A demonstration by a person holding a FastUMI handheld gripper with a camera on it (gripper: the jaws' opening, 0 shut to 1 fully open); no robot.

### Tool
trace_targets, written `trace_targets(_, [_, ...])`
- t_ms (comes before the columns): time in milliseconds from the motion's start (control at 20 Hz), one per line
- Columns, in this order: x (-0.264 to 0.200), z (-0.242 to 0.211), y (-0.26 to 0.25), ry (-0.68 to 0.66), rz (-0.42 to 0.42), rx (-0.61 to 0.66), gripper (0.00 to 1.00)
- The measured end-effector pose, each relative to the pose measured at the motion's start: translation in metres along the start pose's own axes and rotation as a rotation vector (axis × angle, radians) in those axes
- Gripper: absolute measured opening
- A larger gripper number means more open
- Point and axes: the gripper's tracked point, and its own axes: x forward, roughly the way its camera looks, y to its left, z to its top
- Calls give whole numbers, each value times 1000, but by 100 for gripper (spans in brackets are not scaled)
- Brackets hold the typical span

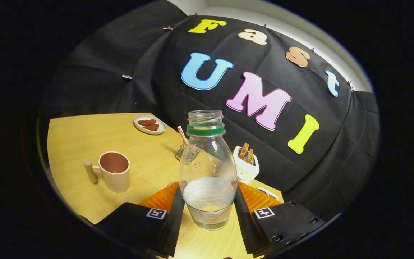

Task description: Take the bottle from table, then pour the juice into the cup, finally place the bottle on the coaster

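Gripper (pixel 209 212) clamped on the bottle (pixel 208 169), a finger pressing each side of its lower body.

Bottle clear, uncapped, green ring at the neck, whitish liquid filling the lower third; label band at the base too blurred to read. Square coded tags on both fingers. Beyond, on the table (pixel 77 144): cup (pixel 114 171) with brown contents off to the left, plate (pixel 150 124), white holder (pixel 246 164) close behind the bottle.

A clear bottle (pixel 208 169) with a green neck ring holds whitish liquid; the cream cup (pixel 114 171) is reddish-brown inside; a pale plate (pixel 150 125) carries reddish-brown pieces; the table (pixel 84 144) is light wood grain; a red-and-white striped straw (pixel 182 135)
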Motion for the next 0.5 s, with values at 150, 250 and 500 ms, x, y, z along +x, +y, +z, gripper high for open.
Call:
trace_targets(150, [7, -6, 13, 28, 13, -45, 73])
trace_targets(250, [11, -6, 21, 40, 29, -47, 73])
trace_targets(500, [20, -2, 39, 41, 41, -128, 73])
